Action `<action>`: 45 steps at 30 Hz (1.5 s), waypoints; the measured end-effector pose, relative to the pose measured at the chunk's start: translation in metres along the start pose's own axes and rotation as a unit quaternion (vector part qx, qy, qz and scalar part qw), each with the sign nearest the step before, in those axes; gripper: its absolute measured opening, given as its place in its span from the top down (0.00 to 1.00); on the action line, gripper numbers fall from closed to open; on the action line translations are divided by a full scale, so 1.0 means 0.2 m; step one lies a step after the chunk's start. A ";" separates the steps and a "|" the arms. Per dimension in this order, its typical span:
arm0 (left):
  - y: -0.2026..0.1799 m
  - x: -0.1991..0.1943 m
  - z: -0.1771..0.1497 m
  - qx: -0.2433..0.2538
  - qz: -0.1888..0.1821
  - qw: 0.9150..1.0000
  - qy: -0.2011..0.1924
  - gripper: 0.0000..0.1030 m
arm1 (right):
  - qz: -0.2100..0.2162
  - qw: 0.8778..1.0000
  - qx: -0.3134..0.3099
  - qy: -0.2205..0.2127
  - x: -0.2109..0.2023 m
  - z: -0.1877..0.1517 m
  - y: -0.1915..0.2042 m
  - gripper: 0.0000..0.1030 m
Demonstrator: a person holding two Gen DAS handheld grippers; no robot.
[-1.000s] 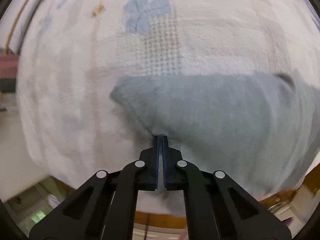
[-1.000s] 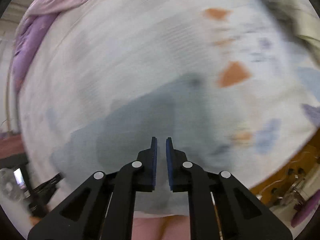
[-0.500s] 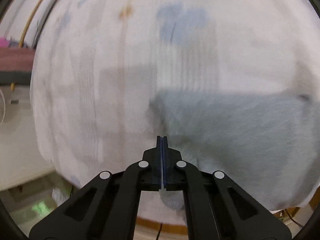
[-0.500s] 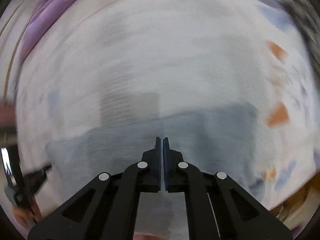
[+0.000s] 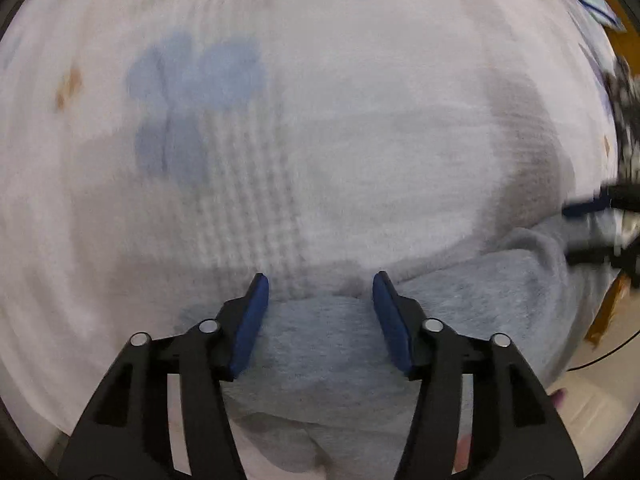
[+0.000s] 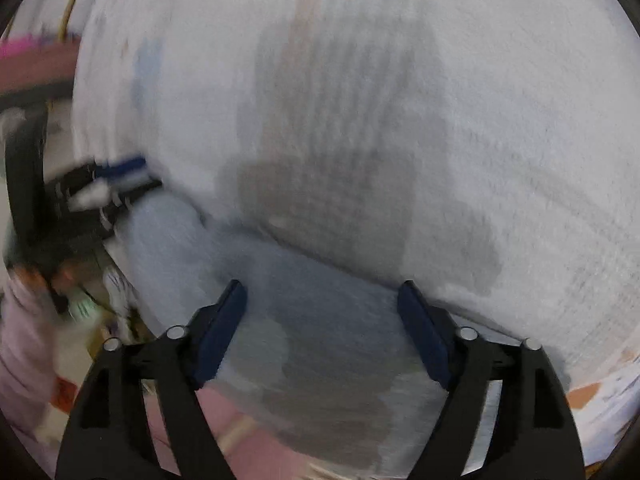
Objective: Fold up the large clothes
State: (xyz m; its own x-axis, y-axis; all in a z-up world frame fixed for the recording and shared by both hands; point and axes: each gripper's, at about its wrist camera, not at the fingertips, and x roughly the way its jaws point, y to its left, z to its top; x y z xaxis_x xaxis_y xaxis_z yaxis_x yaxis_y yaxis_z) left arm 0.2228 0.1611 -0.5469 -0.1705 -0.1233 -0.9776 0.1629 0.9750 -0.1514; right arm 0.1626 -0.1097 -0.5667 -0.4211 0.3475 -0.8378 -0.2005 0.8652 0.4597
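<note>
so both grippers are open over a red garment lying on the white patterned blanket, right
Not quite: the garment is light blue-grey, not red, as the left wrist view shows. The left gripper and right gripper are indeed opening over it on the white patterned blanket.

Your work surface: a bed spread with a white textured cover [image 5: 360,140], printed with a blue flower motif [image 5: 192,100] and a small orange mark [image 5: 68,84]. Directly on the cover lies the grey-blue garment [image 5: 332,344], bunched along the near edge and running toward the right of your left view; in your right view it [image 6: 312,300] crosses the lower frame.
</note>
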 end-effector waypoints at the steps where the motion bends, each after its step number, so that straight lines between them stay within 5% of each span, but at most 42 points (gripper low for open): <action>1: 0.03 0.03 -0.01 -0.016 0.021 1.000 0.016 0.98 | -0.018 1.000 -0.009 0.001 0.01 -0.04 0.00 0.40; 2: 0.04 0.05 -0.03 -0.024 0.024 0.999 0.025 0.97 | -0.048 0.999 -0.015 -0.004 0.00 -0.07 0.00 0.65; 5: 0.01 0.01 -0.08 -0.027 0.054 0.998 0.019 0.97 | 0.000 0.996 0.085 -0.039 -0.10 -0.17 -0.16 0.88; 6: 0.01 0.01 -0.09 -0.029 0.065 0.997 0.017 0.97 | 0.000 0.994 0.098 -0.050 -0.13 -0.21 -0.20 0.88; 7: 0.00 -0.02 -0.10 -0.038 0.082 0.996 0.011 1.00 | -0.023 0.993 0.094 -0.060 -0.16 -0.27 -0.22 0.92; 8: 0.00 -0.02 -0.11 -0.042 0.143 0.989 0.009 1.00 | -0.095 0.989 0.095 -0.056 -0.17 -0.32 -0.26 1.00; 9: 0.05 0.00 -0.14 -0.042 0.199 0.979 0.015 1.00 | -0.125 0.985 0.106 -0.056 -0.17 -0.38 -0.36 1.00; 11: 0.14 0.01 -0.16 -0.098 0.146 0.984 0.041 1.00 | -0.017 0.980 0.183 -0.070 -0.20 -0.44 -0.51 1.00; 12: 0.17 -0.02 -0.17 -0.117 0.123 0.985 0.031 1.00 | -0.009 0.978 0.193 -0.085 -0.24 -0.45 -0.52 1.00; 14: 0.11 -0.10 -0.15 -0.097 0.153 0.984 0.000 1.00 | -0.032 0.973 0.189 -0.125 -0.34 -0.45 -0.47 0.94; 16: 0.02 -0.16 -0.14 -0.089 0.156 0.984 -0.020 1.00 | -0.010 0.964 0.191 -0.183 -0.45 -0.48 -0.39 0.91; 19: -0.04 -0.30 -0.12 -0.078 0.113 0.989 -0.062 1.00 | 0.039 0.951 0.157 -0.264 -0.53 -0.51 -0.26 0.80; 22: -0.22 -0.30 -0.15 -0.077 0.073 0.989 -0.099 1.00 | 0.000 0.949 0.124 -0.291 -0.42 -0.49 -0.12 0.79; 24: -0.35 -0.19 -0.16 -0.100 0.071 0.987 -0.102 0.98 | -0.031 0.949 0.117 -0.290 -0.28 -0.45 -0.10 0.79; 26: -0.48 -0.04 -0.19 -0.095 0.126 0.983 -0.091 0.98 | -0.051 0.956 0.130 -0.259 -0.06 -0.45 -0.16 0.87; 27: -0.54 0.00 -0.22 -0.061 0.172 0.975 -0.127 0.98 | -0.034 0.951 0.132 -0.279 -0.05 -0.51 -0.21 0.88; 28: -0.57 0.01 -0.24 -0.043 0.187 0.973 -0.133 0.98 | -0.041 0.950 0.132 -0.281 -0.06 -0.54 -0.21 1.00; 30: -0.60 -0.05 -0.25 -0.044 0.183 0.973 -0.132 0.98 | -0.092 0.945 0.142 -0.280 -0.12 -0.61 -0.26 1.00; 32: -0.49 -0.11 -0.29 -0.081 0.182 0.971 -0.129 0.98 | -0.140 0.930 0.172 -0.292 -0.21 -0.71 -0.39 1.00; 33: -0.40 -0.10 -0.37 -0.094 0.201 0.967 -0.123 0.98 | -0.186 0.918 0.202 -0.287 -0.24 -0.78 -0.51 1.00; 34: -0.23 -0.10 -0.44 -0.105 0.222 0.962 -0.116 0.98 | -0.187 0.914 0.220 -0.286 -0.20 -0.81 -0.57 1.00; 37: -0.06 -0.02 -0.46 -0.134 0.192 0.967 -0.098 0.98 | -0.128 0.913 0.271 -0.278 -0.20 -0.91 -0.75 1.00; 41: -0.15 -0.21 -0.53 -0.095 0.206 0.966 -0.126 0.97 | -0.128 0.915 0.222 -0.311 -0.38 -0.90 -0.52 0.94; 43: -0.22 -0.31 -0.60 -0.096 0.141 0.974 -0.151 0.97 | -0.089 0.918 0.202 -0.330 -0.39 -0.90 -0.40 0.94; 45: -0.23 -0.27 -0.58 -0.102 0.097 0.981 -0.130 0.98 | -0.071 0.931 0.199 -0.297 -0.24 -0.87 -0.34 0.94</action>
State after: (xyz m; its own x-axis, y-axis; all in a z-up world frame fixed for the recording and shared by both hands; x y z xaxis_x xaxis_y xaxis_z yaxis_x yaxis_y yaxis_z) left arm 0.1114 0.1448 -0.4712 0.1026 0.0513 -0.9934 -0.0357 0.9982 0.0479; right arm 0.0422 -0.2496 -0.5059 0.1715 0.2553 -0.9515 0.1755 0.9425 0.2845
